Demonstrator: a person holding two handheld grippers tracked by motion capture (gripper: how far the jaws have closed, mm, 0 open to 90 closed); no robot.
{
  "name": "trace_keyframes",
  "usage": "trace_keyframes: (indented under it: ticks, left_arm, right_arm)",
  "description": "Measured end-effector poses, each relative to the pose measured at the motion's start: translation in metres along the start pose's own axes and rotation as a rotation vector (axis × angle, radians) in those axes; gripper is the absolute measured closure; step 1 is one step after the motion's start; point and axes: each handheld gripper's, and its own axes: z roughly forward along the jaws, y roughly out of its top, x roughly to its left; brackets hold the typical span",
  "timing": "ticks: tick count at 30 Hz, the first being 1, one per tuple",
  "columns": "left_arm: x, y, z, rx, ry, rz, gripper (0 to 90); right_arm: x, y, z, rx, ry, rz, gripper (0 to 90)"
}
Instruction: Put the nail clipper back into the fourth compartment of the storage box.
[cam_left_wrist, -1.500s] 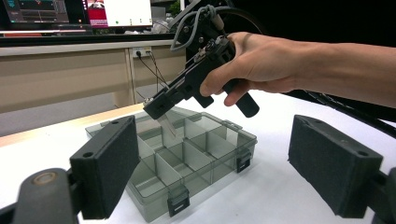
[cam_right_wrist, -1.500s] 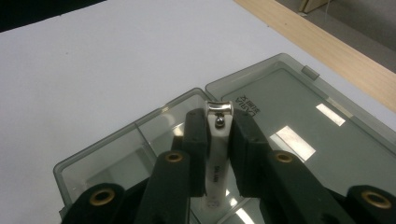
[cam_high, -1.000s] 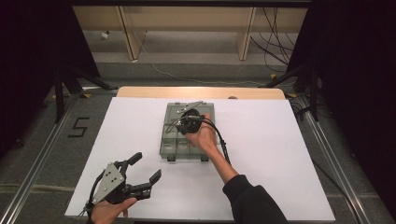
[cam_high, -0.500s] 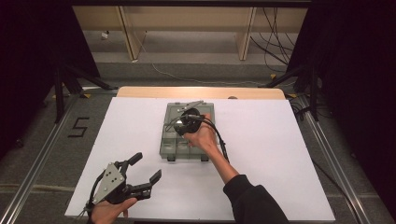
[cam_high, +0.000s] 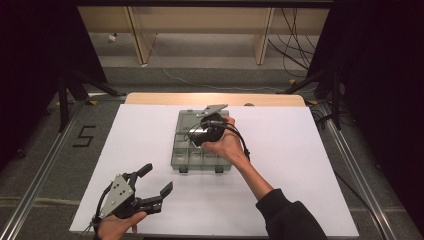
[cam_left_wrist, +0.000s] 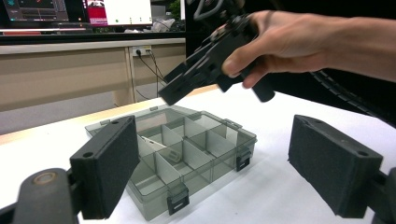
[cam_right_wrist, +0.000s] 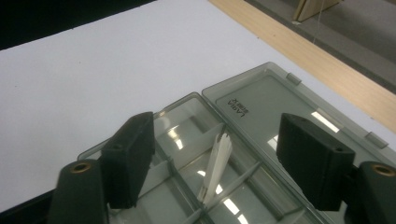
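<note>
Both grippers' jaws wide, empty | right gripper (cam_high: 200, 134) over organizer box (cam_high: 201, 159); white piece (cam_right_wrist: 215, 167), perhaps plastic, inside

1. The white table top (cam_high: 300, 165) lies bare to the left, right and near side of the grey compartment box (cam_high: 200, 155), so a gripper can pass on any of those sides.
2. The box sits mid-table with its lid (cam_right_wrist: 275, 116) lying open flat on the far side, taking up the room toward the wooden edge (cam_high: 165, 98).
3. The right gripper (cam_high: 202, 134) and its hand (cam_high: 225, 145) hang above the box's right half, blocking approach from above there; the forearm bars the near-right diagonal.
4. The left gripper (cam_high: 155, 182), jaws wide apart, occupies the near-left corner, well apart from the box.
5. Thin dividers (cam_left_wrist: 187, 156) split the box; a white piece (cam_right_wrist: 217, 165) lies across one compartment.
</note>
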Motion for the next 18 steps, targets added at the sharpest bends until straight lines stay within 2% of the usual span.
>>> trace_keyframes:
  ticks: [3,4,9,11,12,13,14,18]
  left_arm:
    - [0.000,0.000,0.000,0.003,0.001,0.000,15.8]
    - [0.000,0.000,0.000,0.003,0.001,0.001,15.8]
    - [0.001,0.000,0.000,-0.001,0.000,0.011,15.8]
    - [0.001,0.000,0.000,0.000,0.009,0.002,15.8]
    - [0.002,0.000,0.000,-0.003,0.001,0.016,15.8]
    - [0.000,0.000,0.000,0.001,0.004,-0.003,15.8]
    - [0.000,0.000,0.000,-0.001,-0.008,-0.002,15.8]
    - [-0.001,-0.001,-0.001,0.008,0.003,-0.014,15.8]
  right_arm:
    - [0.001,0.001,-0.008,0.008,0.012,0.006,28.0]
    - [0.000,0.001,-0.011,-0.010,0.009,-0.009,27.5]
    - [0.003,0.000,-0.027,-0.029,0.020,-0.012,25.5]
    - [0.002,0.000,-0.029,-0.043,0.015,-0.020,25.1]
    - [0.002,-0.001,-0.031,-0.038,0.018,-0.018,24.7]
    - [0.002,-0.002,-0.034,-0.047,0.015,-0.027,24.3]
    - [0.003,-0.002,-0.037,-0.058,0.013,-0.027,23.6]
    - [0.003,-0.003,-0.043,-0.070,0.018,-0.022,22.9]
